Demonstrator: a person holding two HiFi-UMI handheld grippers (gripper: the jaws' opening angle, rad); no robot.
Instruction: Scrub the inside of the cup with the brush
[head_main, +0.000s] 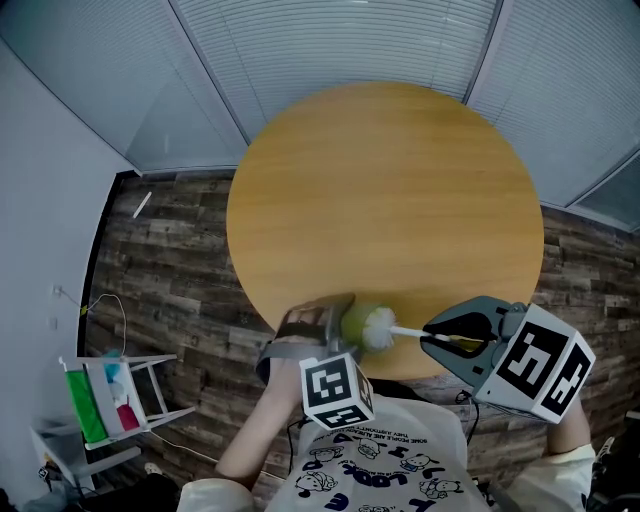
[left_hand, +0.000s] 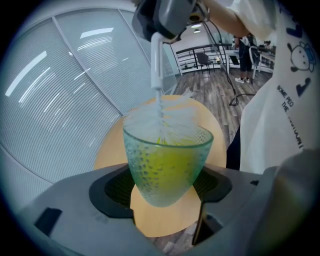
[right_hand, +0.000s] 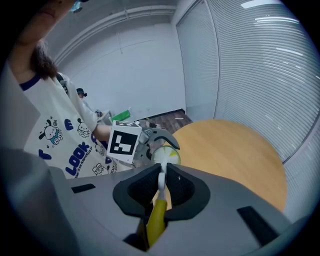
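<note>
A translucent yellow-green cup (left_hand: 167, 162) with a dimpled wall is clamped between the jaws of my left gripper (left_hand: 165, 187), near the front edge of the round wooden table (head_main: 390, 200). In the head view the cup (head_main: 357, 320) lies tilted with its mouth toward the right. My right gripper (head_main: 452, 335) is shut on the brush's (right_hand: 160, 197) thin white stem and yellow handle. The white bristle head (head_main: 380, 328) sits at the cup's mouth; in the left gripper view the bristles (left_hand: 160, 122) fill the rim. In the right gripper view the cup (right_hand: 166, 156) lies just past the jaws.
A small white rack (head_main: 115, 400) with green and red cloths stands on the wood-plank floor at the lower left. Window blinds (head_main: 330, 50) run behind the table. The person's printed white shirt (head_main: 385, 465) is just below the grippers.
</note>
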